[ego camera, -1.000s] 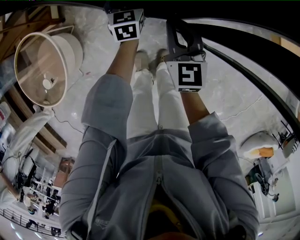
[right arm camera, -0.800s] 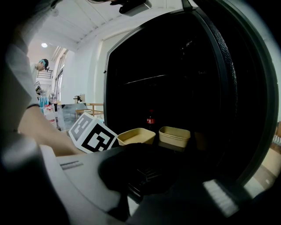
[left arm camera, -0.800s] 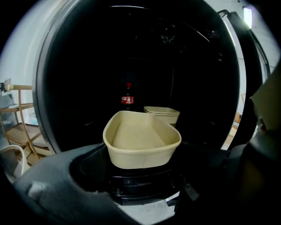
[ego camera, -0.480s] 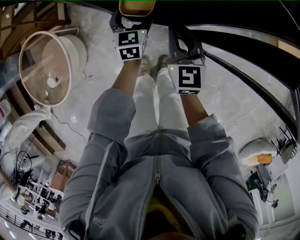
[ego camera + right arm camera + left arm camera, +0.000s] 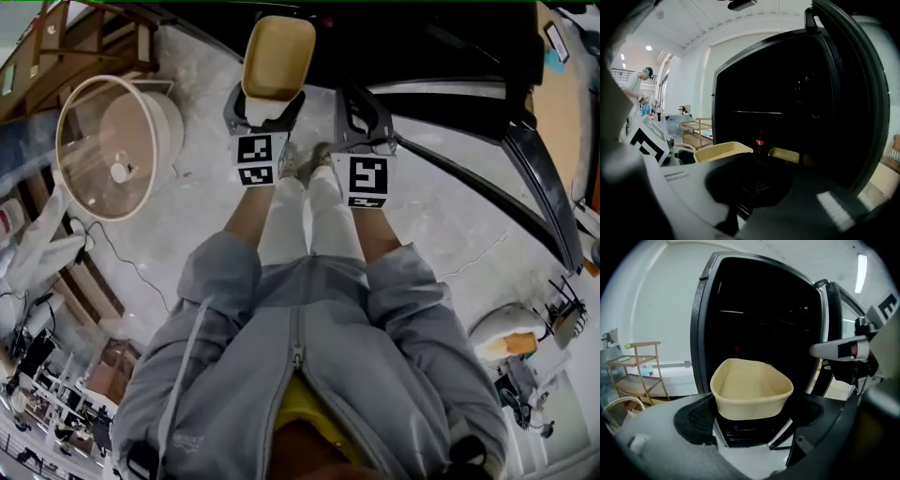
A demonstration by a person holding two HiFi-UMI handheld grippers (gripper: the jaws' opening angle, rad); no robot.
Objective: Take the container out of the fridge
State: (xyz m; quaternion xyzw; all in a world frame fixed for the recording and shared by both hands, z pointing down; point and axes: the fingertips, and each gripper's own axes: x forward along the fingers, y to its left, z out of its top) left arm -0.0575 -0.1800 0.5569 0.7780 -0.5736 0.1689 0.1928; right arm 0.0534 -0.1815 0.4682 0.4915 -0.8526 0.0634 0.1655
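Nearest, in the head view, are the person's grey jacket (image 5: 309, 375) and white trousers (image 5: 305, 220), with the two arms reaching forward over a pale marble floor (image 5: 450, 216). The left gripper (image 5: 265, 111) has its jaws spread to the container's width and closed on the cream container (image 5: 278, 56). Its own view shows the dark pads pressing both sides of the container (image 5: 752, 390) low down. The container rides upright and looks empty, clear of any shelf, just in front of the open fridge (image 5: 759, 315). The right gripper (image 5: 366, 117) hangs just beside the left one, level with it. In its own view the right gripper (image 5: 750, 180) has its jaws drawn together with nothing between them. Past them that view shows the held container (image 5: 723, 151) at the left. Deeper in the black fridge (image 5: 787, 84) stand a dark bottle (image 5: 760, 139) with a red label and a second container (image 5: 783, 154) of the same colour. Well off to the left a round beige tub (image 5: 112, 145) sits on the floor. A wooden cart (image 5: 640, 366) stands by the far wall, and a person (image 5: 635, 84) stands in the distance.
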